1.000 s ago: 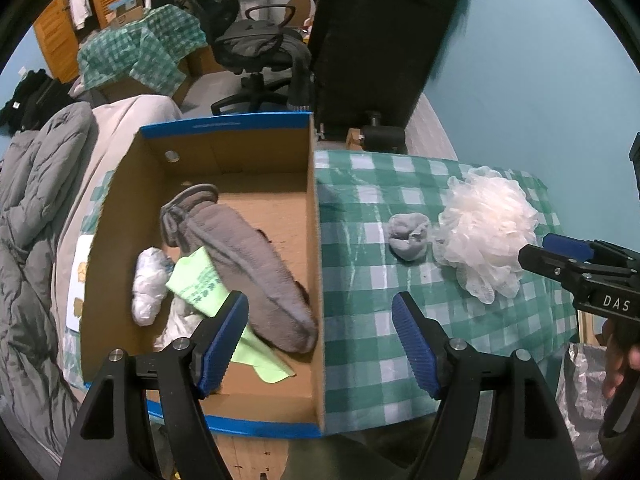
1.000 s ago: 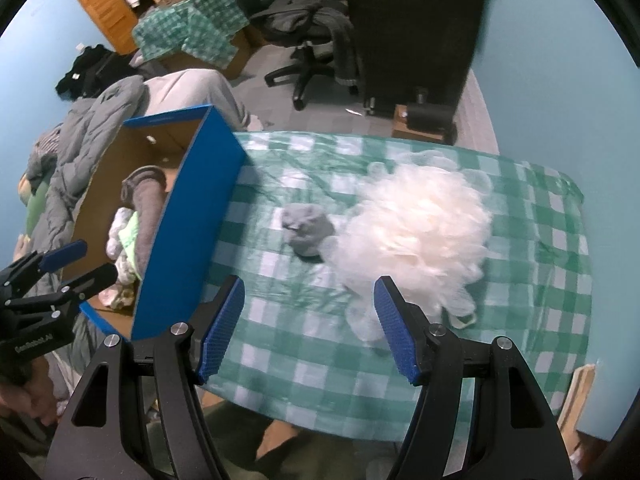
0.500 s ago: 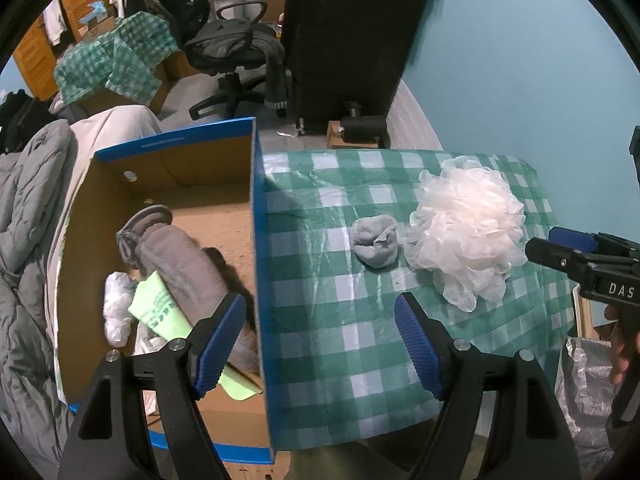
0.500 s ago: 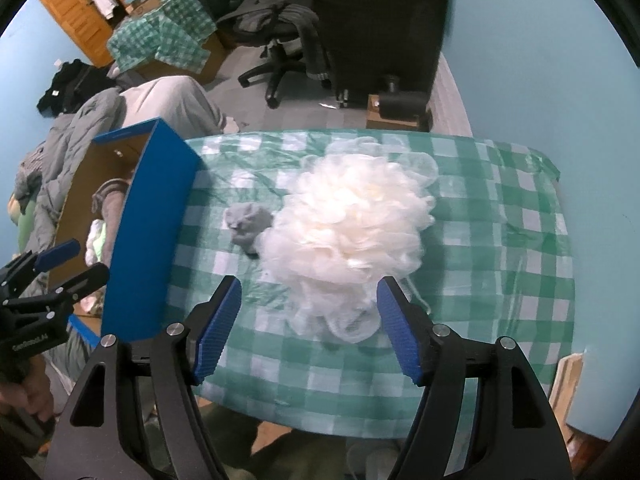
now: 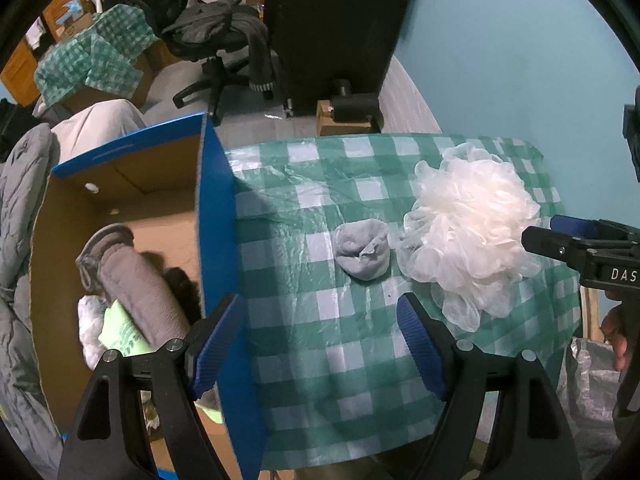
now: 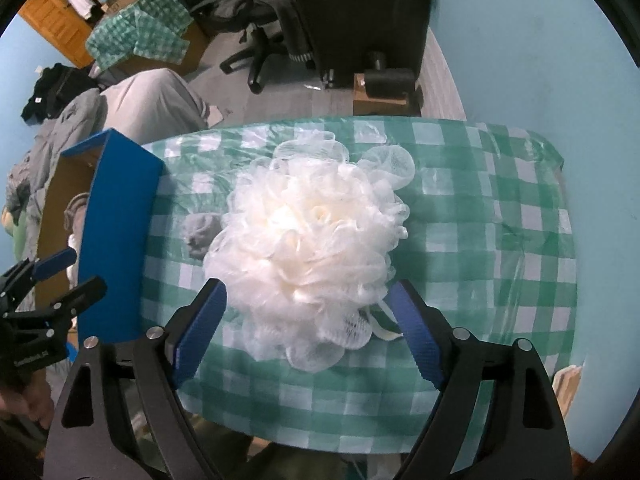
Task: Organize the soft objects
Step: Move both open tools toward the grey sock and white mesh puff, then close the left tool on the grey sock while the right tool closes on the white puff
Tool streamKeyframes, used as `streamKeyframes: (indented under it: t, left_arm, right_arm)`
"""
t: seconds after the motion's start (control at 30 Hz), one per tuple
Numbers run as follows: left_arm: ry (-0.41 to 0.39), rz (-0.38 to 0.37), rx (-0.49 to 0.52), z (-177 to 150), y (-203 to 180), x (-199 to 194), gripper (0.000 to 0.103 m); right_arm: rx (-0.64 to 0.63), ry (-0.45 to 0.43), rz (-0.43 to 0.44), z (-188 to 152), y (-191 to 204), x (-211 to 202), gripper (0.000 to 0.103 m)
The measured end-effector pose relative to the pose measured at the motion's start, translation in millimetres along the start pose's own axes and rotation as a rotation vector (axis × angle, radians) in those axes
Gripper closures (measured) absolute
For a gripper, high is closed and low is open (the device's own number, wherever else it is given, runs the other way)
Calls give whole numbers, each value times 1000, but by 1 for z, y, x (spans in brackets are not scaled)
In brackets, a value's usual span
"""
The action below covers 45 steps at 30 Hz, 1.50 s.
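The right gripper (image 6: 306, 330), jaws opening, straddles the white bath pouf (image 6: 308, 248) at frame centre, apparently untouched; closing comes next, while the left gripper (image 5: 320, 344) hangs open.

right gripper (image 5: 580, 248), right edge of the left wrist frame: white letters "DAS", cut off
other printing: too blurred to read
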State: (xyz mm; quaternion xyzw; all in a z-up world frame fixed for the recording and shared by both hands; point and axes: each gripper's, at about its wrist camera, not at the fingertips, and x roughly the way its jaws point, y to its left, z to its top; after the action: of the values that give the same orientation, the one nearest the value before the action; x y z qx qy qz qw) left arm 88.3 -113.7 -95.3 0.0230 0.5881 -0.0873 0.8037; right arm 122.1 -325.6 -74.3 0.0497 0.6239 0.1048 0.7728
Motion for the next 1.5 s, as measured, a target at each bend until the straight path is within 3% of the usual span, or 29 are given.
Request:
streamKeyframes:
  t: [0.47,0.83,1.23,1.43,1.5]
  left_arm:
    - [97,-6,41,21,-12,59,22]
    - [165,-31,33,31,-16,98,22]
    - [195,-13,98,36,-28,119,17]
    - [200,-5,119,40,-35,124,17]
    - [198,2,133,39,-38,122,17]
  right_arm:
    - [41,86,0,22,-6,44,19]
    - [26,162,13,27,-1,78,9]
    - [49,173,57,30,-9,103,8]
    - [20,176,17,29,-5,107,9]
    - [3,167,8,27,-3,104,20]
